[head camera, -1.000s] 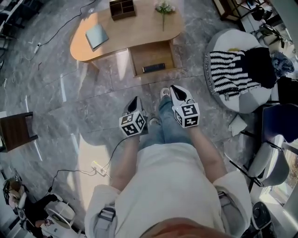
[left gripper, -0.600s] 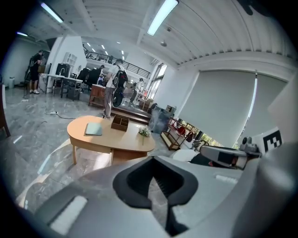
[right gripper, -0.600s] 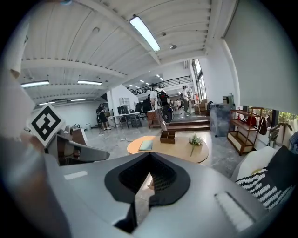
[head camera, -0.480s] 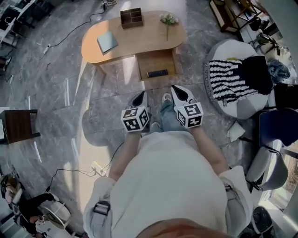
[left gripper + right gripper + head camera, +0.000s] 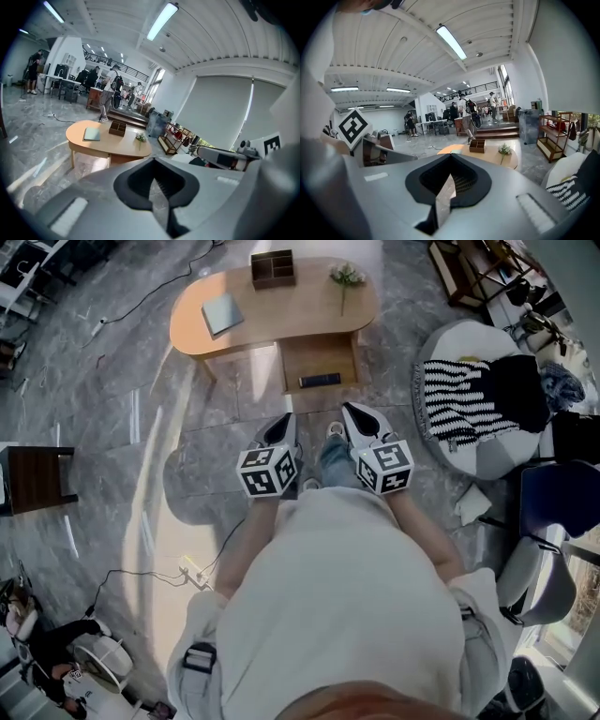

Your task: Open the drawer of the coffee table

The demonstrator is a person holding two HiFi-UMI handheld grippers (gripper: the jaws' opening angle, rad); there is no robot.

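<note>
Both left gripper [image 5: 283, 420] and right gripper [image 5: 352, 412]: jaws together, empty.
Drawer [image 5: 319, 360] juts from tabletop's [image 5: 281, 313] near edge, well ahead, midway between them.

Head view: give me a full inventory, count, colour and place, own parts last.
coffee table: one, light wood, top centre
drawer: one, wood, open, table's near side
flat object: one, black, in drawer
book: one, grey-blue, table's left part
organiser box: one, dark brown, table's far edge
flower sprig: one, white-green, table's right part
beanbag: one, pale grey, right
striped throw: one, black-white, on beanbag
side table: one, dark brown, left edge
left gripper: one, grey, shut, empty, before torso
right gripper: one, grey, shut, empty, beside it
</note>
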